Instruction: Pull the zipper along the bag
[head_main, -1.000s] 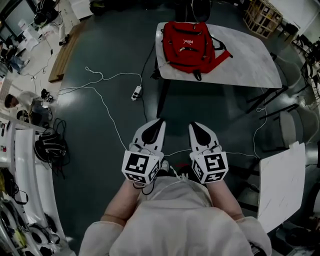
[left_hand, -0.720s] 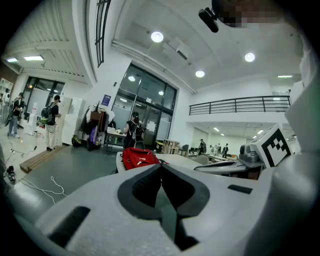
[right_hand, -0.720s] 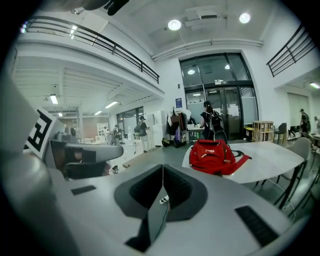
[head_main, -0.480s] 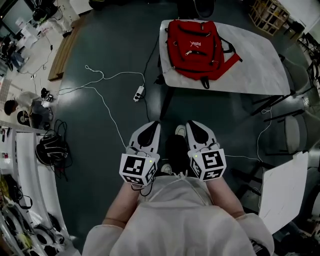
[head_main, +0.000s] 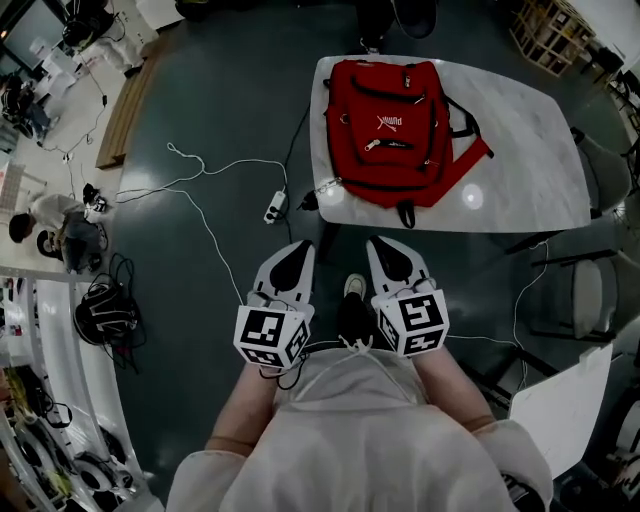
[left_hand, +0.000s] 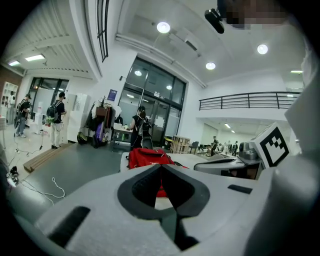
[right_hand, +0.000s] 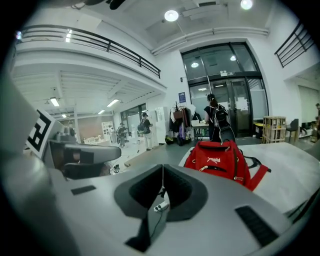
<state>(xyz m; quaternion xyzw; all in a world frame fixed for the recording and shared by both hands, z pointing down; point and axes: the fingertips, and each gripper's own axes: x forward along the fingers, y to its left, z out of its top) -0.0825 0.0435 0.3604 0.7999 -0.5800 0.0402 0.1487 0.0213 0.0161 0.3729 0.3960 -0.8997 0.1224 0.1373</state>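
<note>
A red backpack (head_main: 400, 130) lies flat on a white table (head_main: 530, 150), its zip pockets facing up. My left gripper (head_main: 298, 247) and right gripper (head_main: 382, 243) hover side by side over the dark floor, short of the table's near edge and well apart from the bag. Both are shut, their tips together with nothing between them. In the left gripper view the backpack (left_hand: 147, 157) shows just beyond my left gripper (left_hand: 161, 166). In the right gripper view the backpack (right_hand: 217, 160) lies ahead and to the right of my right gripper (right_hand: 162, 166).
A power strip (head_main: 273, 184) and white cables (head_main: 200, 165) lie on the floor left of the table. A chair (head_main: 590, 290) and a white board (head_main: 560, 400) stand at the right. Bags and gear (head_main: 100, 300) line the left side. People stand far off by the glass doors (right_hand: 217, 117).
Both grippers have moved forward toward the table together; the backpack and table now sit nearer and larger in the head view. Both pairs of jaws stayed shut.
</note>
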